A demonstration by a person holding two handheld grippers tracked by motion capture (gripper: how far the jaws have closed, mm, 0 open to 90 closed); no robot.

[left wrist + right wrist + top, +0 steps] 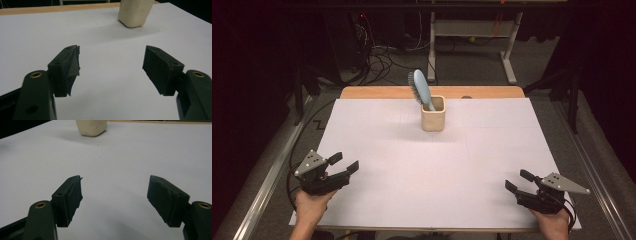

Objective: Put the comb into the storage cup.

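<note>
A cream square cup (433, 114) stands toward the back middle of the white table sheet (432, 165). A light blue hairbrush (421, 89) leans in it, handle down, bristles facing left. My left gripper (343, 163) rests at the near left, held by a hand, open with nothing between its jaws. My right gripper (518, 181) sits at the near right, also open and empty. In the left gripper view the cup (135, 12) is far ahead to the right of the gripper (111, 66). In the right gripper view the cup (91, 127) is far ahead to the left of the gripper (115, 195).
The white sheet covers a wooden tabletop whose bare strip (377, 92) shows along the far edge. Behind the table are a white desk frame (472, 40) and cables on the floor (379, 60). Metal rails (267, 175) run along both sides.
</note>
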